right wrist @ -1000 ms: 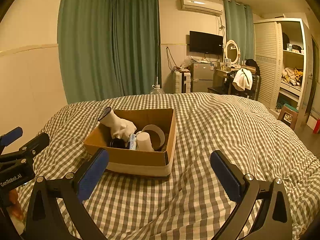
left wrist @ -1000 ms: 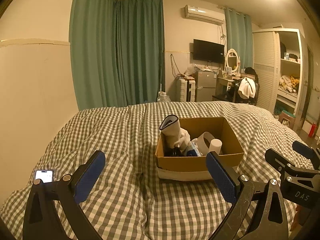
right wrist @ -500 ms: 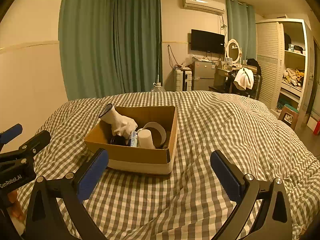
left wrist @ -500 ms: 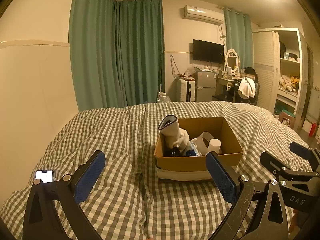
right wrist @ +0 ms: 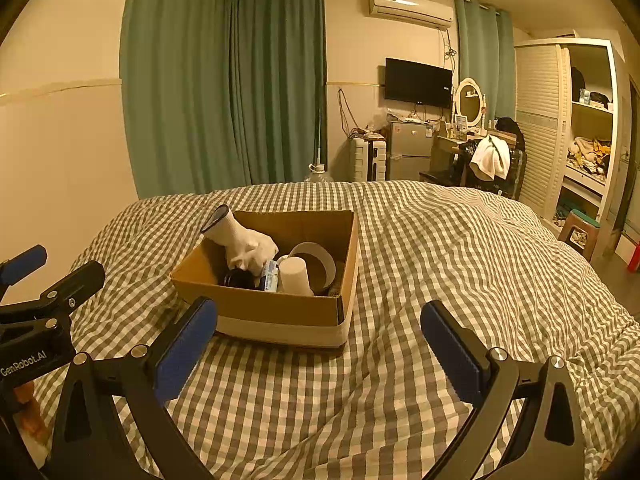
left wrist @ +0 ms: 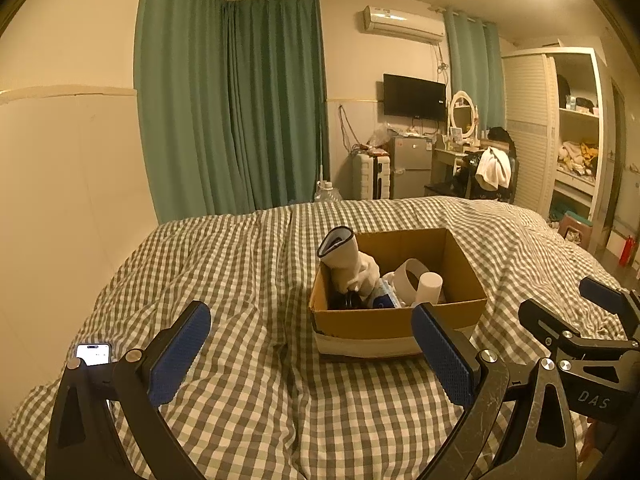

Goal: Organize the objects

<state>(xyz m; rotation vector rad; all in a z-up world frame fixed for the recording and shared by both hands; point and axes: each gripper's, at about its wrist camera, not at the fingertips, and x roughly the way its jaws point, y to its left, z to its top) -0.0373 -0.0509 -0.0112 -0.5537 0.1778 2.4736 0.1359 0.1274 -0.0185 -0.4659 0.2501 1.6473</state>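
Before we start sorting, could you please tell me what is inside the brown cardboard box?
White sock, white paper cup, tape roll, blue-white packet, dark item; the cardboard box floor is hidden.

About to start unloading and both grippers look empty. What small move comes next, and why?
Probably ease the right gripper forward over the cardboard box toward the white cup. Both grippers are open and short of the box on the checked bedspread, and the cup stands nearest the front wall; the left gripper can wait.

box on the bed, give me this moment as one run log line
left gripper: open, empty | right gripper: open, empty | cardboard box: on checkered bed, holds white sock, paper cup, tape roll | nothing gripped
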